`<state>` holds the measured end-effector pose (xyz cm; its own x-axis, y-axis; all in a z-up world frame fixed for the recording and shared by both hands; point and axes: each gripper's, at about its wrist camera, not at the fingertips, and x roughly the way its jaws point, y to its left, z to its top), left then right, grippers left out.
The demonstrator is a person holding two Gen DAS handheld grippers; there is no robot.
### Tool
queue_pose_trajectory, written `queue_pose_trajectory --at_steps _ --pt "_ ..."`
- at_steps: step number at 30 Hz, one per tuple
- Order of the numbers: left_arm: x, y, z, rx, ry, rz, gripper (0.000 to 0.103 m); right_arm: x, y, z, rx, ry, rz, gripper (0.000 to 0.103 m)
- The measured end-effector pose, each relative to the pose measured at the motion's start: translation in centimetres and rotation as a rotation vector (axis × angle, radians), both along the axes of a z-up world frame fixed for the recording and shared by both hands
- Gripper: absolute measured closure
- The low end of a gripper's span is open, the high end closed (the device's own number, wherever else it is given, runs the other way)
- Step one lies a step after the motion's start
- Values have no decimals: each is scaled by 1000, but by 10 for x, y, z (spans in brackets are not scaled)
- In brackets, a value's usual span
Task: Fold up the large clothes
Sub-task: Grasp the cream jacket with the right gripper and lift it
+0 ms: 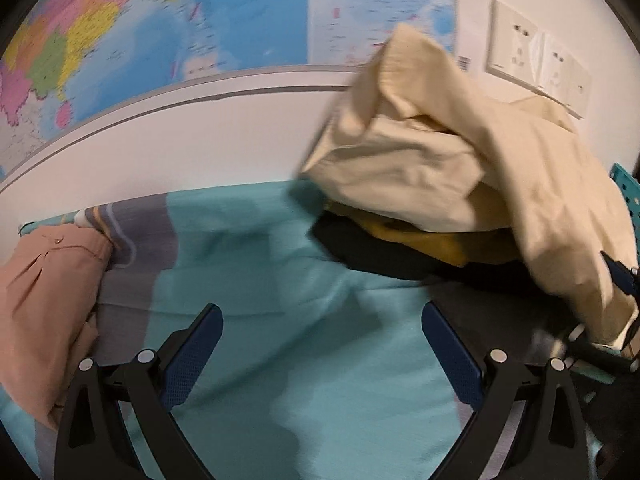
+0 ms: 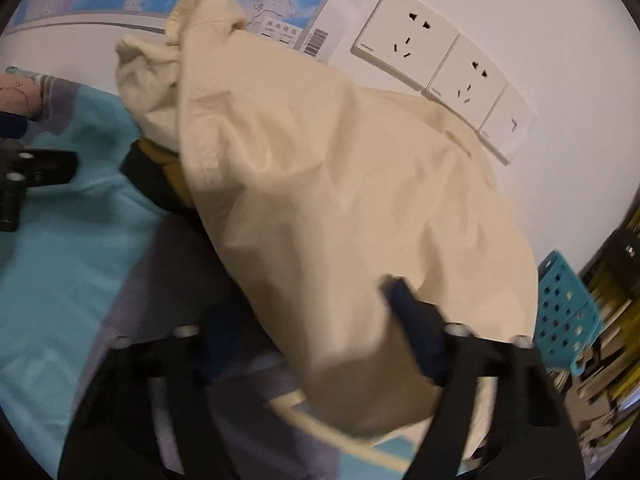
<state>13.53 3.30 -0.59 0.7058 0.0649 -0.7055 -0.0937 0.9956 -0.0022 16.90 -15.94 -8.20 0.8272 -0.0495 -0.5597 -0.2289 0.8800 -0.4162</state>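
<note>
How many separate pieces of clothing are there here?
4, maybe more hidden: a cream garment lifted at right, a mustard one and a black one piled beneath it, and a pink one at the bed's left edge.

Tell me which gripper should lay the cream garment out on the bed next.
Right. The right gripper already has the cream garment draped between its fingers, lifted above the dark pile. The left gripper is open and holds nothing, over bare teal sheet; it could catch a free edge afterwards.
</note>
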Motion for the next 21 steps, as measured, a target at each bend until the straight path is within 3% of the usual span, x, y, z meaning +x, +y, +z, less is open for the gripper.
queue_pose_trajectory --at_steps 1,4,6,8,9,11,12,13,14,18,21 --pt "1 2 -1 1 2 1 7 2 -7 9 53 17 12 85" --pt "4 8 -3 7 1 2 7 0 -34 45 216 -3 4 92" --pt "7 10 -4 7 0 2 7 1 -34 55 182 -37 -10 86" --pt "9 10 -5 9 0 1 7 8 -23 54 109 -55 0 39" --pt "10 10 -5 13 -1 1 7 12 -16 51 84 -53 14 36" --pt "10 8 -5 23 -6 -2 7 25 -6 44 50 -2 39 44" --pt "11 9 -5 24 -8 -4 7 30 -4 43 54 20 62 54" --pt "11 10 -5 26 -11 -7 7 37 -2 43 69 55 82 84" --pt "11 10 -4 27 -13 -9 7 40 -3 46 97 80 89 98" --pt "9 13 2 7 -59 -54 7 25 -31 108 269 0 104 100" --pt "8 6 12 -10 -116 -114 7 7 -63 177 390 -102 110 100"
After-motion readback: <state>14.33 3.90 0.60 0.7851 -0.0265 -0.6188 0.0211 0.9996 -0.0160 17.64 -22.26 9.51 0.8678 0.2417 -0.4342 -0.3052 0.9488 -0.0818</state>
